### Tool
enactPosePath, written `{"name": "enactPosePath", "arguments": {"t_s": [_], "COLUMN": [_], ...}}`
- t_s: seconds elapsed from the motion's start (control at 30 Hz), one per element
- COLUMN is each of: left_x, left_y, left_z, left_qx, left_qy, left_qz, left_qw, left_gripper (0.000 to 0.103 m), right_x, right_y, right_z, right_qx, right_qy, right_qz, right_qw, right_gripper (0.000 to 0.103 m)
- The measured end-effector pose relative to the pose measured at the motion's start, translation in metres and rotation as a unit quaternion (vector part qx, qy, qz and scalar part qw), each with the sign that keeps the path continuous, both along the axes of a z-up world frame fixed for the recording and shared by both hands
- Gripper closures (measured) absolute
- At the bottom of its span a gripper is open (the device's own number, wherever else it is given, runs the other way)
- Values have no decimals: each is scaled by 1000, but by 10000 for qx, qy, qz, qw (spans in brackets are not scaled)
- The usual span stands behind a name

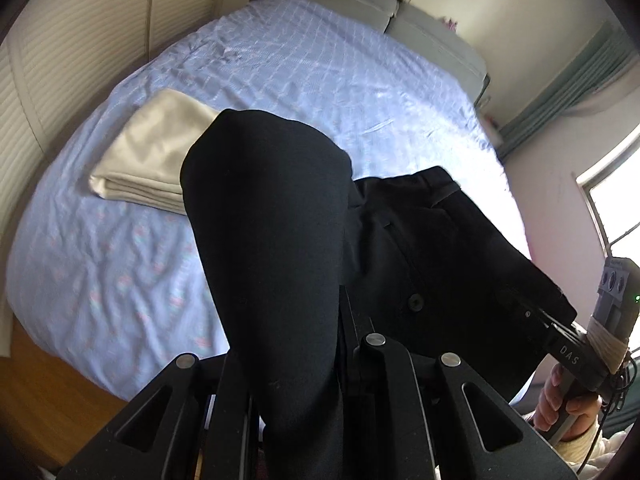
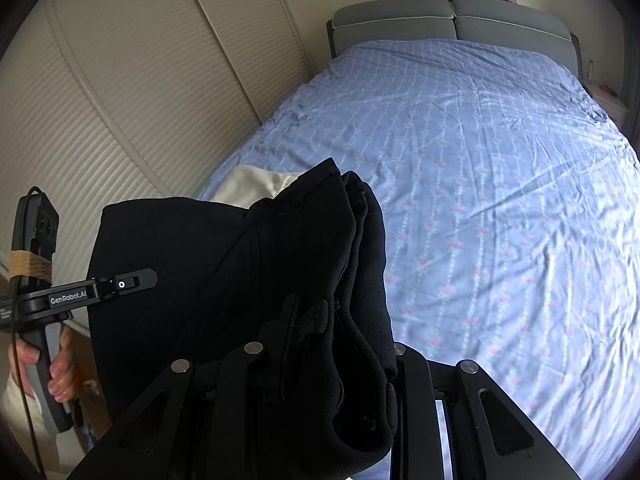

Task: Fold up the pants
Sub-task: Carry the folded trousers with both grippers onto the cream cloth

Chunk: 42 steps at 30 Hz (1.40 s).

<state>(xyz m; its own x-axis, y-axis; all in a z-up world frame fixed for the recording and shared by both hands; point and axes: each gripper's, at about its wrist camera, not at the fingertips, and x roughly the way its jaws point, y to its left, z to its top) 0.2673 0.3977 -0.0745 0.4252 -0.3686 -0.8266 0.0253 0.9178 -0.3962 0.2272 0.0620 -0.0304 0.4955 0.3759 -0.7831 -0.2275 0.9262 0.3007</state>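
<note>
Pinching black pants (image 1: 272, 248) aloft over bed (image 2: 480, 160), left gripper (image 1: 316, 344), right gripper (image 2: 340, 344) both clamped.

Both tongs (image 2: 320, 320) clamp black pants (image 2: 240, 280) above blue bed (image 2: 500, 200).

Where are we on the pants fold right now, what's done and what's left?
Done: the folded beige cloth already lies on the bed. In hand: the black pants are held off the bed, gathered in layers, by the left gripper and the right gripper, both shut on the fabric. Left: lay them on the sheet and finish the folds; nothing of a finished fold shows yet.
</note>
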Motion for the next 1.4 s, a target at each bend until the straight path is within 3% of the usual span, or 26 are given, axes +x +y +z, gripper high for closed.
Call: {"name": "enactPosePath", "arguments": {"t_s": [0.27,0.63,0.83,1.1,1.3,1.4], "left_x": [57,164,257,361,407,421], "left_y": [119,222,232,203,186,181], "left_z": [-17,-34,-47,-82,-125,-150], "left_qx": [41,-11,164,344,520,751], "left_qy": [280,183,186,439,777,1029], "left_qz": [-438,-991,-1495,-2002,-2032,-1993], "left_qw": [9986,9949,9885,9782,9747,9716], "left_gripper": [87,87,87,86,84,79], "right_x": [28,85,154,225,259,266], "right_y": [120,242,279,291,291,290], "right_z": [-14,-21,-38,-76,-113,-136], "right_qx": [27,-233,-198,-375,-606,-489], "right_qy": [463,373,463,652,803,1088], "right_qz": [-459,-432,-850,-1411,-1680,-1884], "right_qw": [9979,9981,9951,9871,9806,9748], "right_gripper": [77,77,77,77,77,76]}}
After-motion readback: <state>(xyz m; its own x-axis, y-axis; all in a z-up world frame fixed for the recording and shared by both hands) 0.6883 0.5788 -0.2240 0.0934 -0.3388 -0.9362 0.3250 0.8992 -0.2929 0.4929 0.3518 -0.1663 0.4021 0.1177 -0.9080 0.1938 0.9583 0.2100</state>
